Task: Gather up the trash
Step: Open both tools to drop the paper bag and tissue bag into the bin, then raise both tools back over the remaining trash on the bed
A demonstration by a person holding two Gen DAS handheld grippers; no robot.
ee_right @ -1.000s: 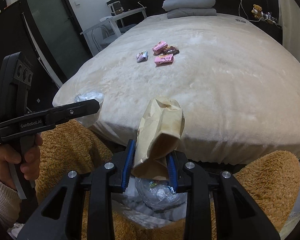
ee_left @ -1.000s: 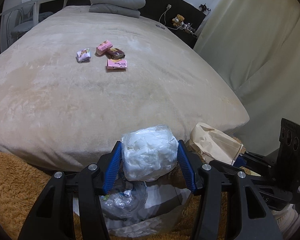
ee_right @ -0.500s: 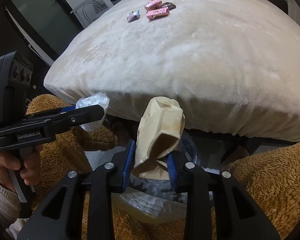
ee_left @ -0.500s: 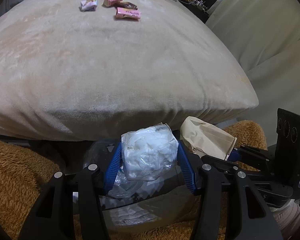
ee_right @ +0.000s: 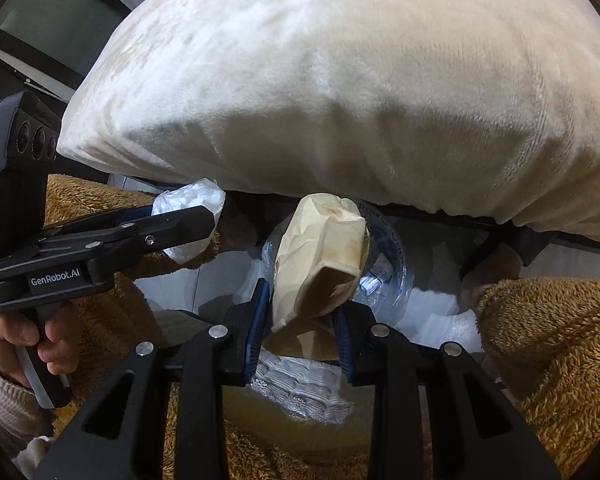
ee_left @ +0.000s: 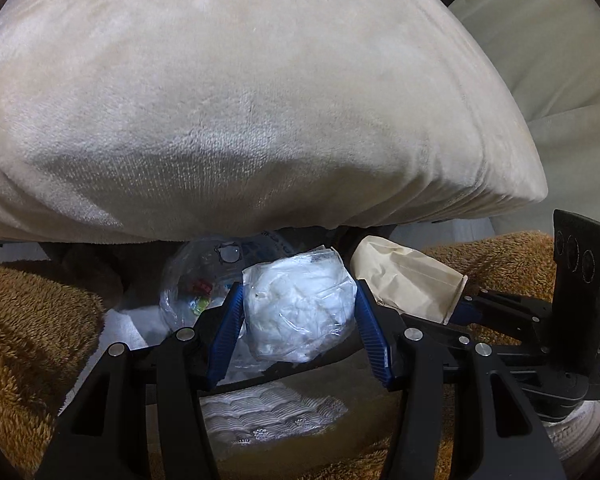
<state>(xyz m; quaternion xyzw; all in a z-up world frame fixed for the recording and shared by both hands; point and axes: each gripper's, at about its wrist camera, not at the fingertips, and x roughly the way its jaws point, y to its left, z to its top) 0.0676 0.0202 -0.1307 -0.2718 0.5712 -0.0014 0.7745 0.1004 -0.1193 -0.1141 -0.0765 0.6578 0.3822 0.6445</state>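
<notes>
In the left wrist view, the left gripper point(ee_left: 300, 300) fills the lower middle of the frame, and its two blue pads point(ee_left: 228, 332) press on either side of a crumpled white plastic bag point(ee_left: 300, 312), which bulges between them at the centre. Just behind and to the left of that bundle sits a clear plastic bin liner point(ee_left: 196, 280) with bits of coloured rubbish inside it. At the right of the frame the right gripper point(ee_left: 460, 308) reaches in sideways, pinching a crumpled brown paper bag point(ee_left: 408, 284) that lies just beside the white bundle. The cream plush bed cover point(ee_left: 240, 100) takes up the whole upper half, with a pale curtain point(ee_left: 560, 60) at the upper right and a brown shaggy rug point(ee_left: 28, 320) at the lower left.

In the right wrist view, the right gripper point(ee_right: 300, 312) sits at the lower centre with its blue pads drawn close together on the lower end of the brown paper bag point(ee_right: 320, 264), which stands up between them, its open mouth facing the camera. Behind the bag the clear liner point(ee_right: 388, 276) shows at the centre, holding a scrap of printed packaging. At the left edge a hand point(ee_right: 32, 336) in a knitted cuff grips the handle of the left gripper point(ee_right: 188, 220), whose tip carries the white plastic bag point(ee_right: 192, 204), just left of the paper bag. The bed cover point(ee_right: 340, 80) overhangs the top, and the rug point(ee_right: 540, 340) spreads at the lower right.
</notes>
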